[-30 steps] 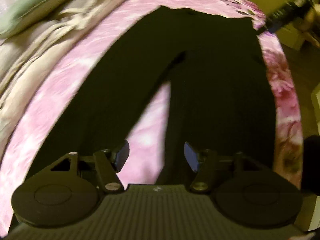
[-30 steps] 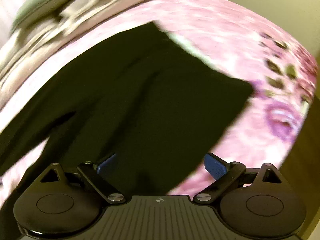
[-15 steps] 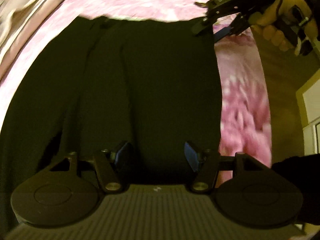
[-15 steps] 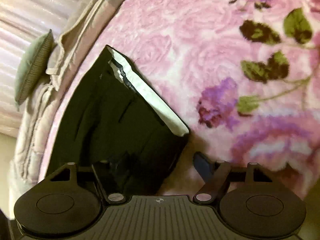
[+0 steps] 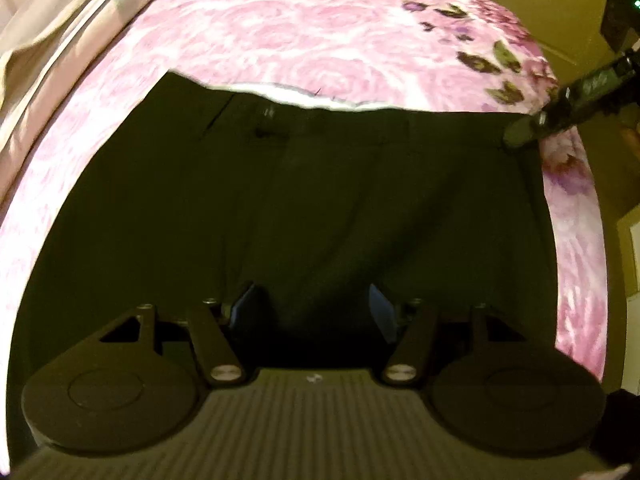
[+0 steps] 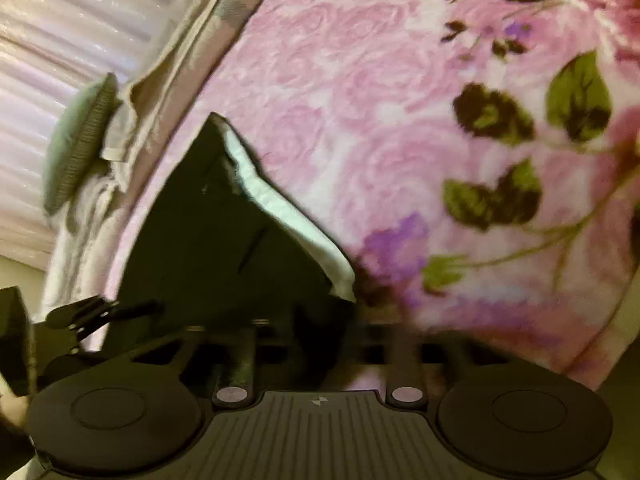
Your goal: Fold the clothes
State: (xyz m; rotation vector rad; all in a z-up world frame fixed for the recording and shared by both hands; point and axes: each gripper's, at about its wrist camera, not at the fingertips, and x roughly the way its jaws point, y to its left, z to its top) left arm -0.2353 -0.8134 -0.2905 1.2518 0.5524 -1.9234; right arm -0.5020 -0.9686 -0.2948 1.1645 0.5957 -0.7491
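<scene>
The black trousers [image 5: 304, 208] lie spread flat on the pink floral blanket [image 5: 320, 36], waistband at the far edge and its pale lining showing; no fold is visible, though the legs are out of view. My left gripper [image 5: 310, 306] hangs wide open over the cloth. My right gripper [image 6: 320, 344] sits at the waistband corner, too blurred to tell its grip.

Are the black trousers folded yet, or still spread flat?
Spread flat. The black trousers lie open across the pink floral blanket, waistband fully extended, no layer doubled over.
</scene>
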